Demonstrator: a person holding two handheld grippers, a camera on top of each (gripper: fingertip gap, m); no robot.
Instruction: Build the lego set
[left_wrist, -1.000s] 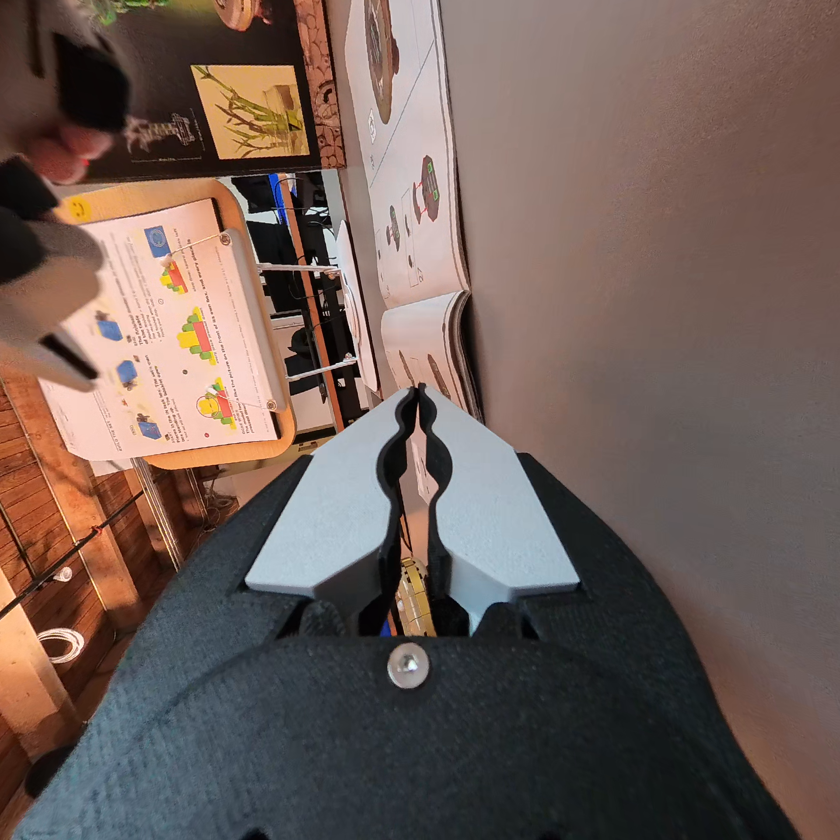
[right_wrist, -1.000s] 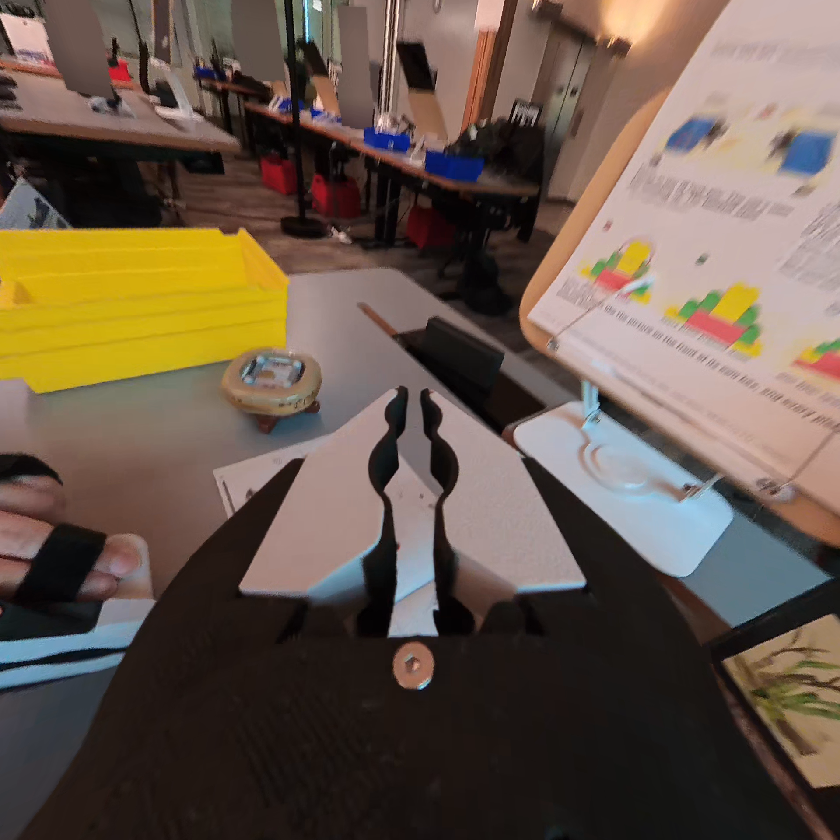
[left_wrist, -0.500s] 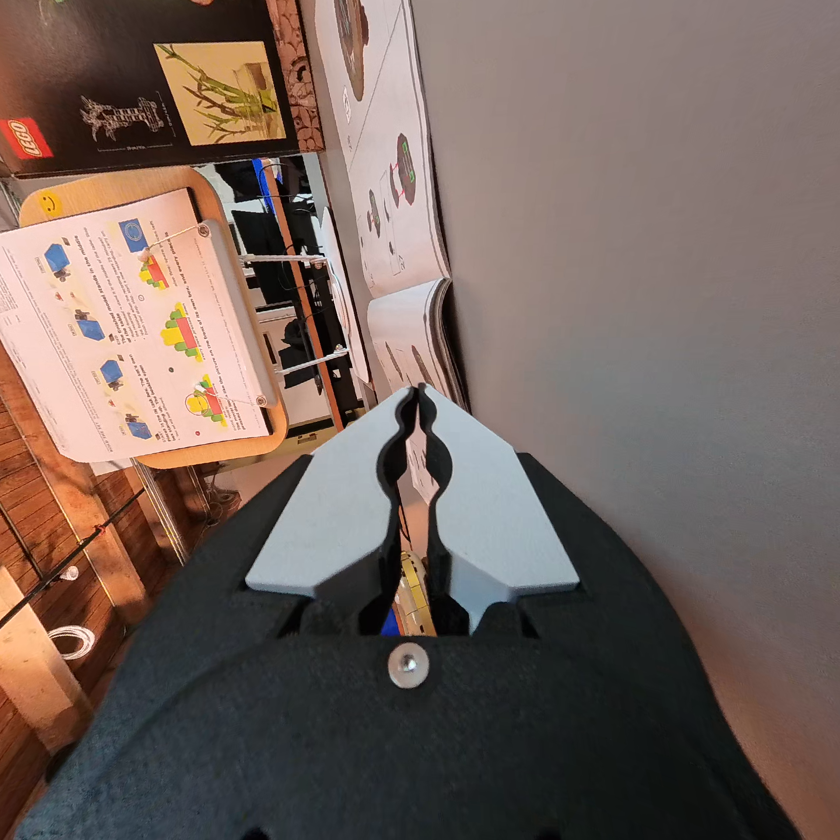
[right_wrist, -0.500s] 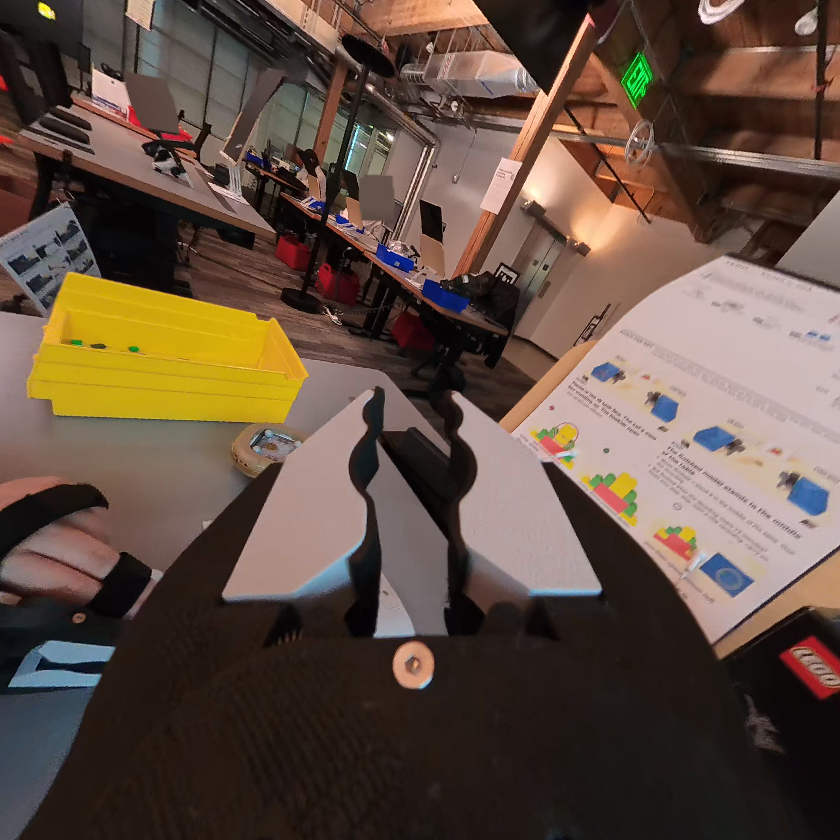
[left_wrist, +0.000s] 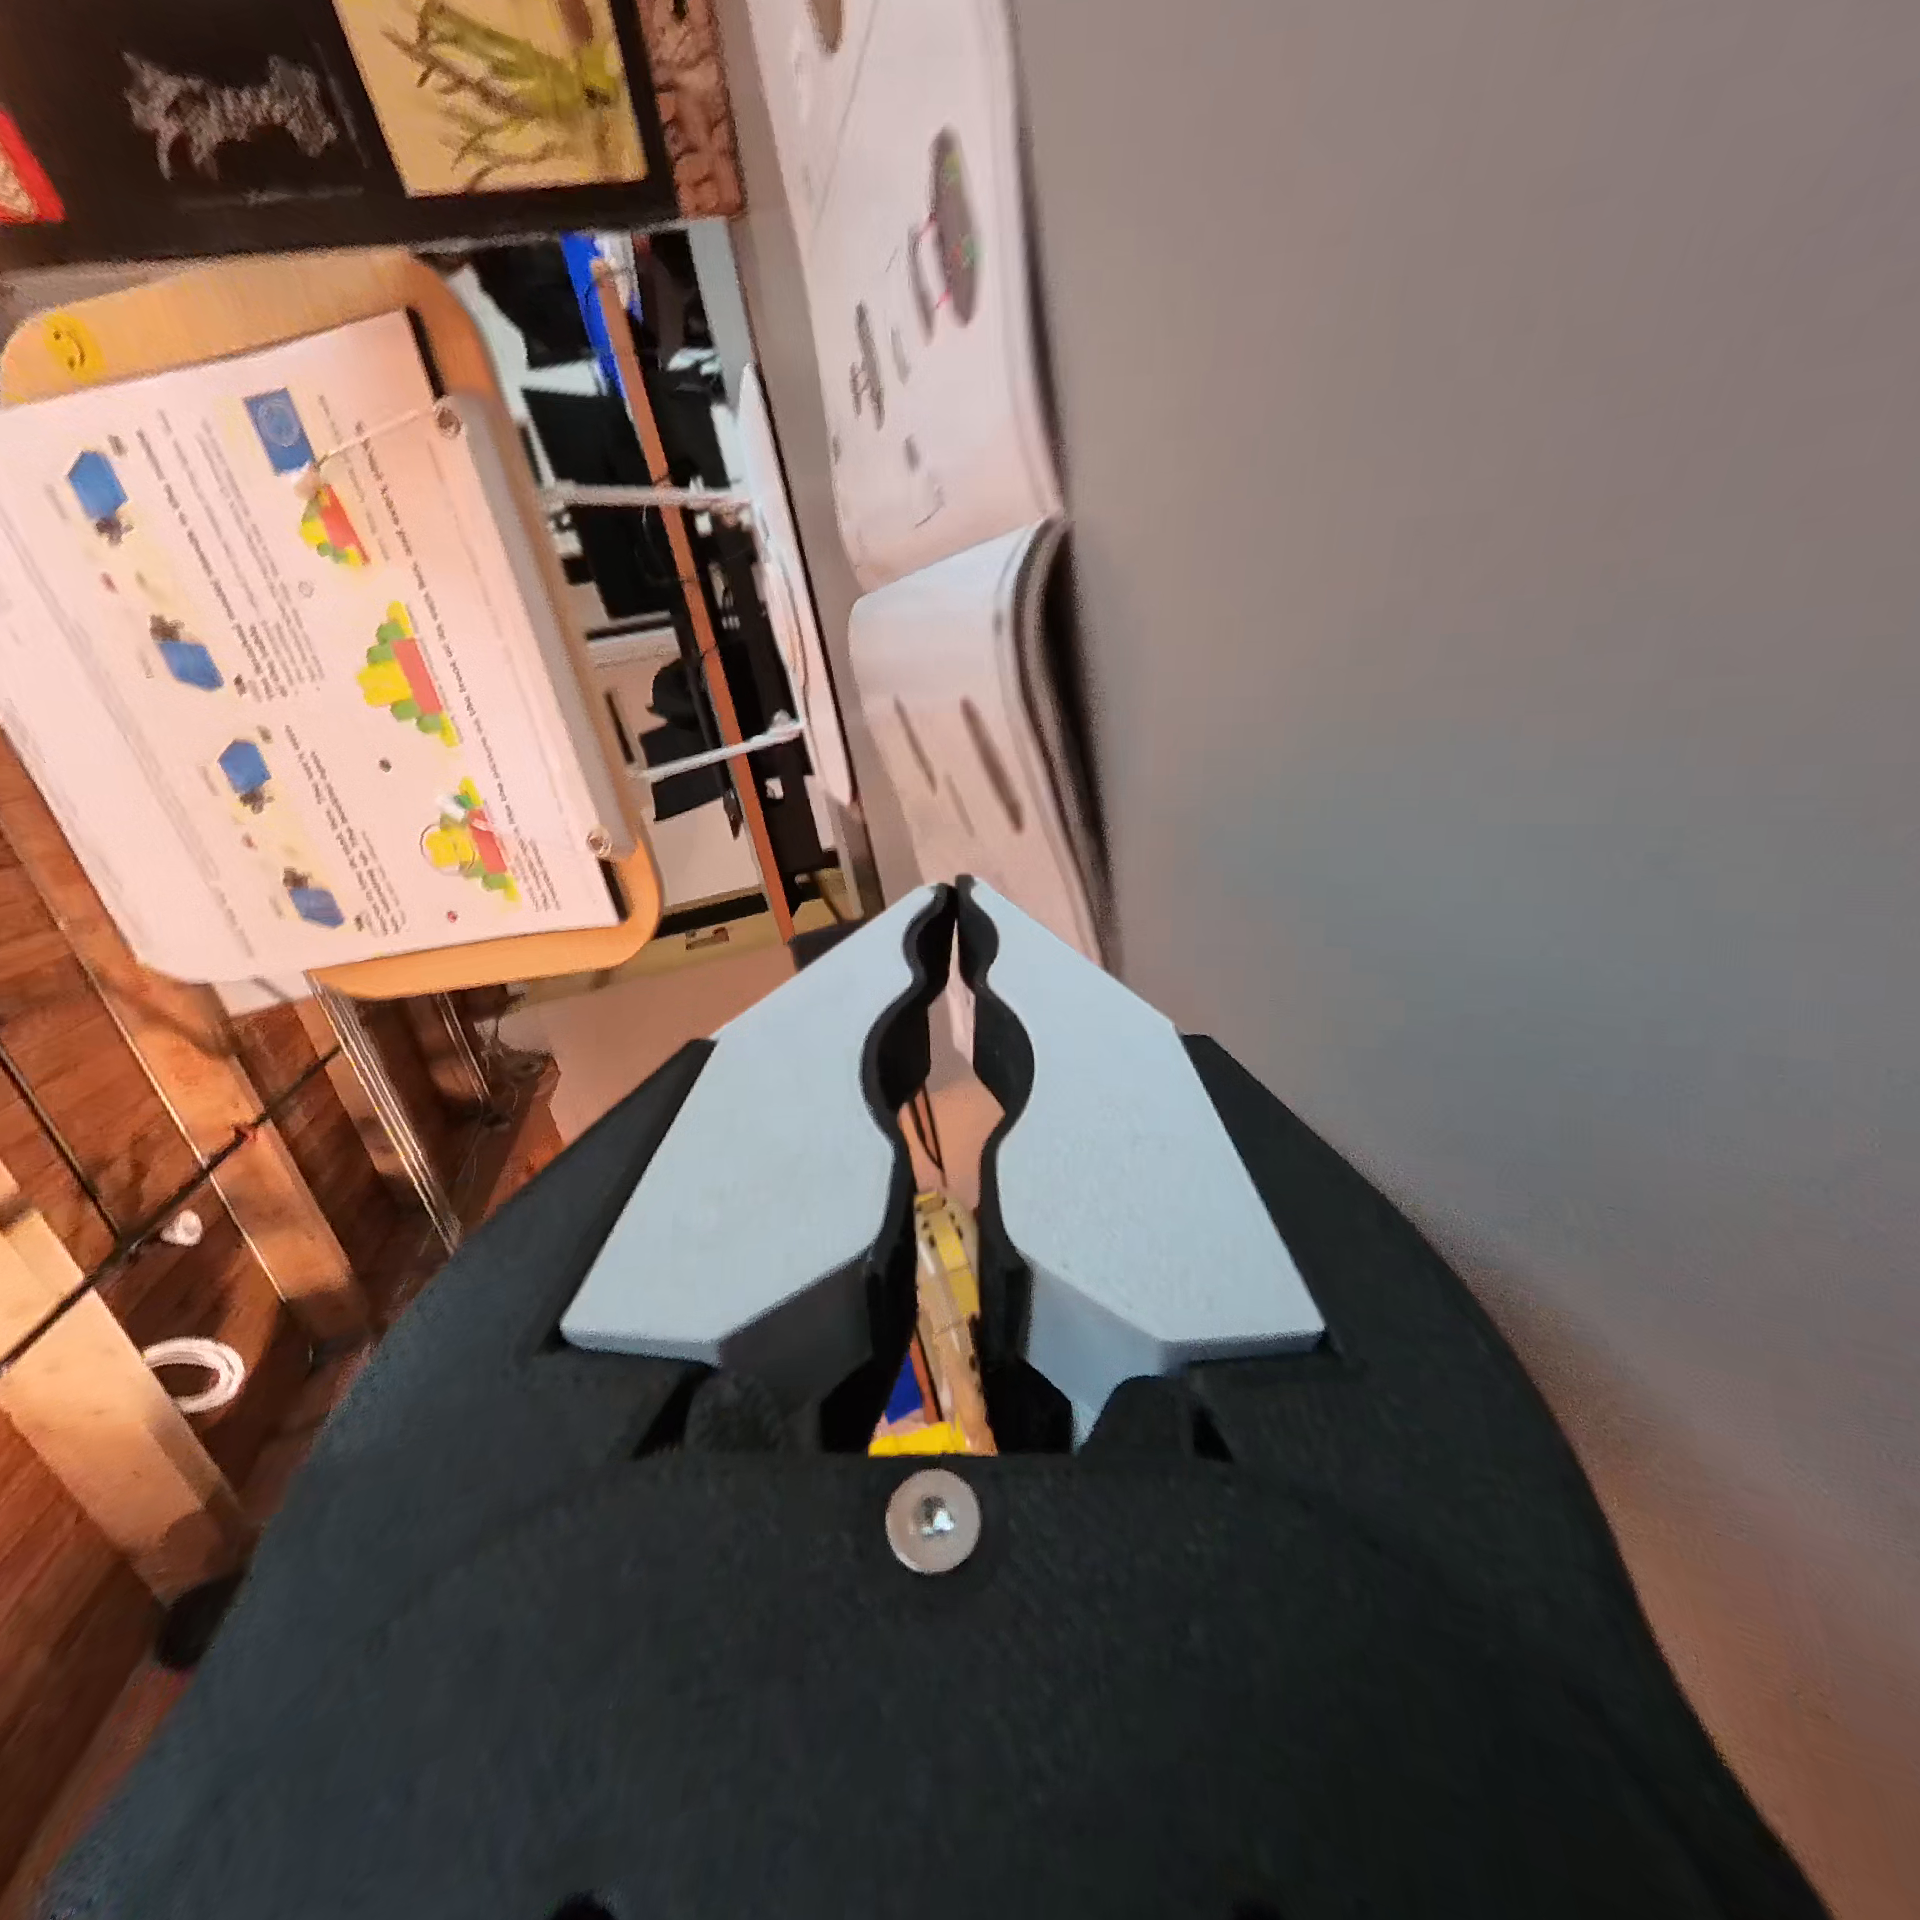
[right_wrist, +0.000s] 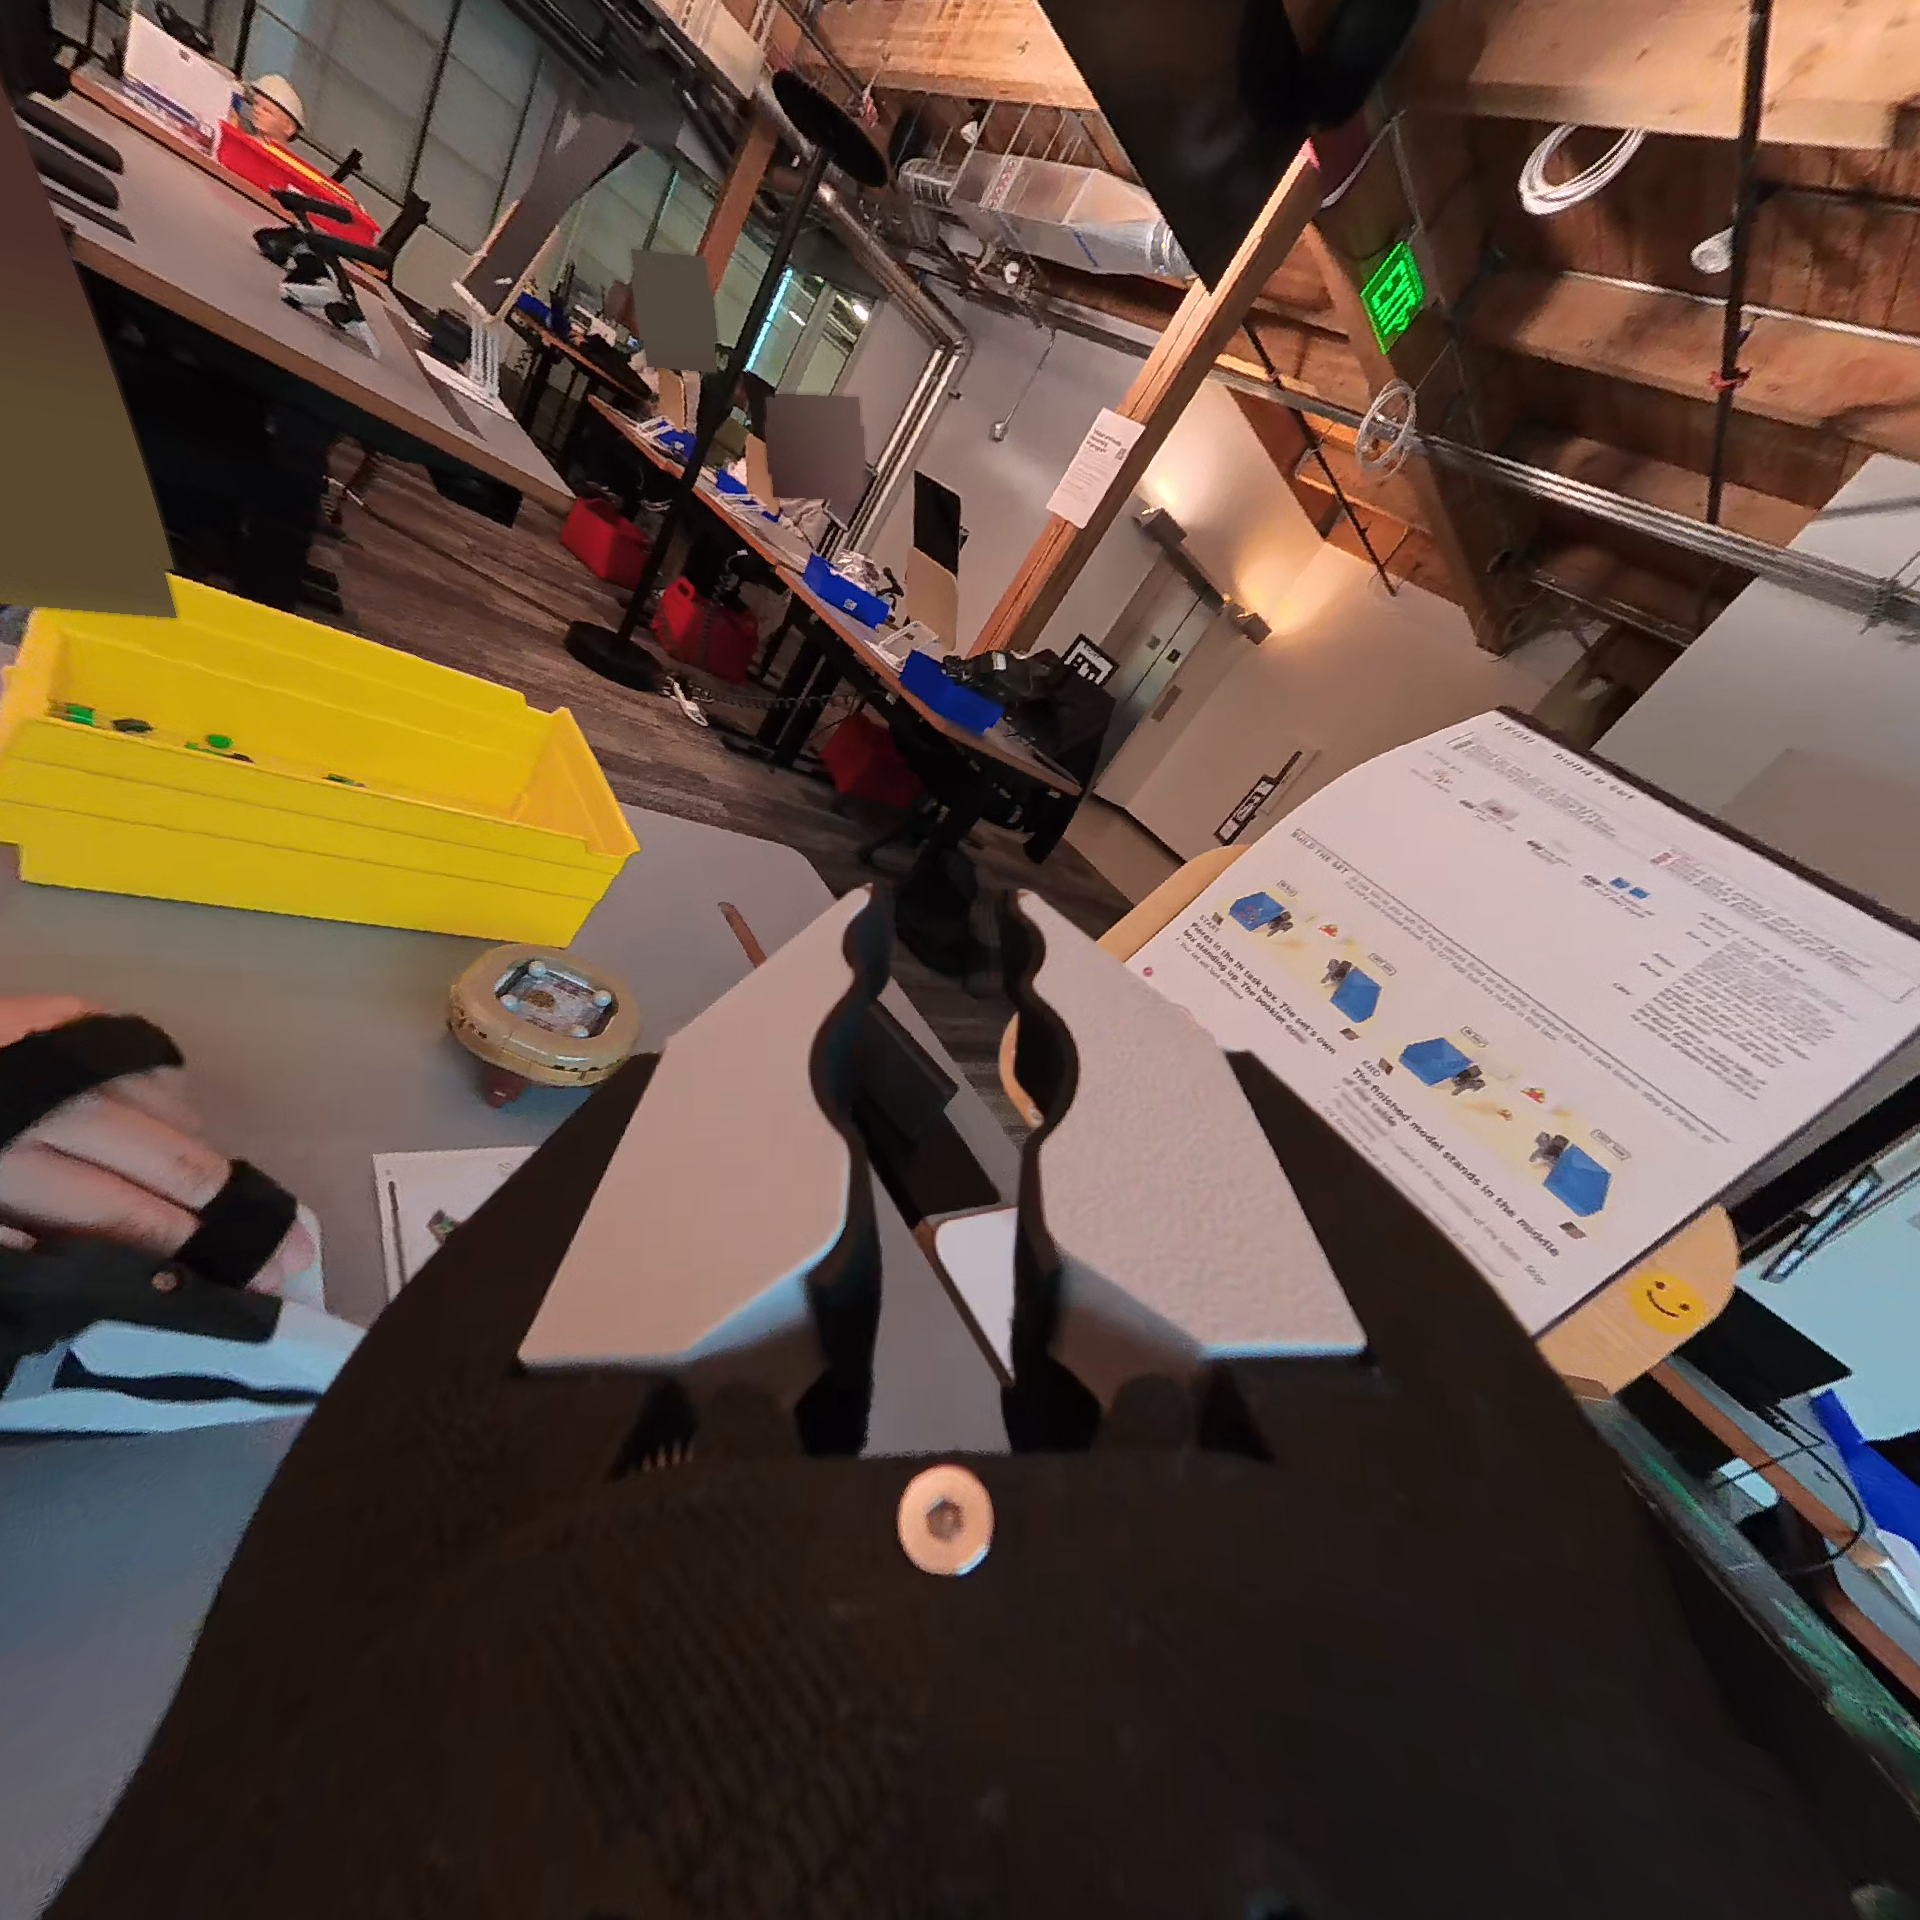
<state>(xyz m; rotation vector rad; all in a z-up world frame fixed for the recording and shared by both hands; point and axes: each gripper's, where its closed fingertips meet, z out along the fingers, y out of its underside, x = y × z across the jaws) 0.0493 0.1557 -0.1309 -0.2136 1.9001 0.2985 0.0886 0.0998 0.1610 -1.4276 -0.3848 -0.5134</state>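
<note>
left gripper (left_wrist: 956, 902) tips touching, open booklet (left_wrist: 935, 436) ahead on table (left_wrist: 1507, 623).

The left gripper (left_wrist: 956, 902) is lying rolled onto its side, fingertips meeting. The right gripper (right_wrist: 940, 914) is pointing outward, jaws parted, while a strapped hand (right_wrist: 125, 1164) is gripping the other tool's handle.

The grey table (right_wrist: 260, 1039) bears yellow trays (right_wrist: 312, 831), tan round model (right_wrist: 543, 1013), booklet (left_wrist: 935, 364).
</note>
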